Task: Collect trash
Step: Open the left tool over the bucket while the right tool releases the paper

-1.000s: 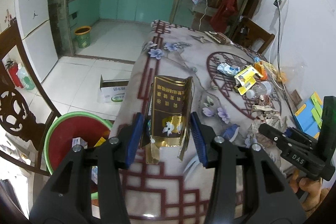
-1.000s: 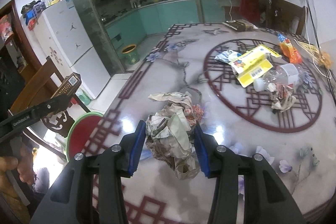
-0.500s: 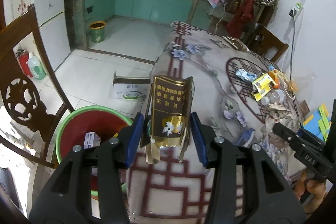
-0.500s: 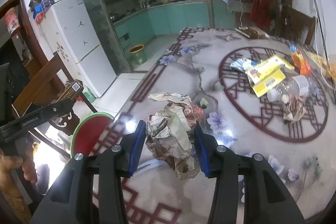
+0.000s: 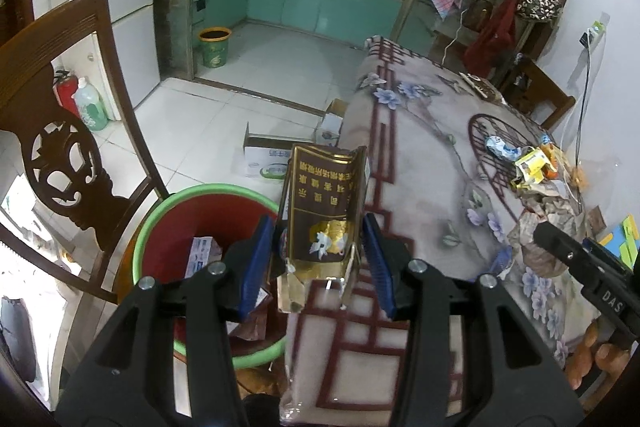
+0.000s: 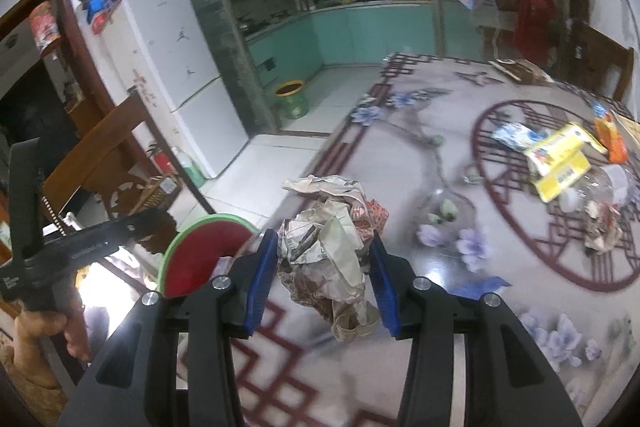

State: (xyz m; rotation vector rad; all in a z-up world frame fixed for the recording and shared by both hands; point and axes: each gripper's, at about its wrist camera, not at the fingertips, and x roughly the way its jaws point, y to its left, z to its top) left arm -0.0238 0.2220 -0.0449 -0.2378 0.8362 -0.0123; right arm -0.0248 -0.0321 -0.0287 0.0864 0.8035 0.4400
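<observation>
My left gripper (image 5: 318, 265) is shut on a torn brown-and-gold carton (image 5: 322, 215) and holds it over the table's left edge, beside the red basin with a green rim (image 5: 188, 219) on the floor. The basin holds some boxes. My right gripper (image 6: 322, 275) is shut on a wad of crumpled newspaper (image 6: 328, 239) above the table's near left part; the basin (image 6: 200, 251) shows just to its left. More trash lies far right on the table: a yellow box (image 6: 560, 163), a blue wrapper (image 6: 516, 135) and a clear plastic bottle (image 6: 608, 187).
A carved wooden chair (image 5: 68, 155) stands left of the basin. A cardboard box (image 5: 268, 155) lies on the white tile floor past it. The patterned tablecloth (image 5: 424, 163) covers the table. A green bin (image 5: 215, 47) stands by the kitchen doorway.
Both grippers have moved left toward the table's edge with their loads. The basin now shows closer, almost under the left gripper's carton, and has come into the right wrist view.
</observation>
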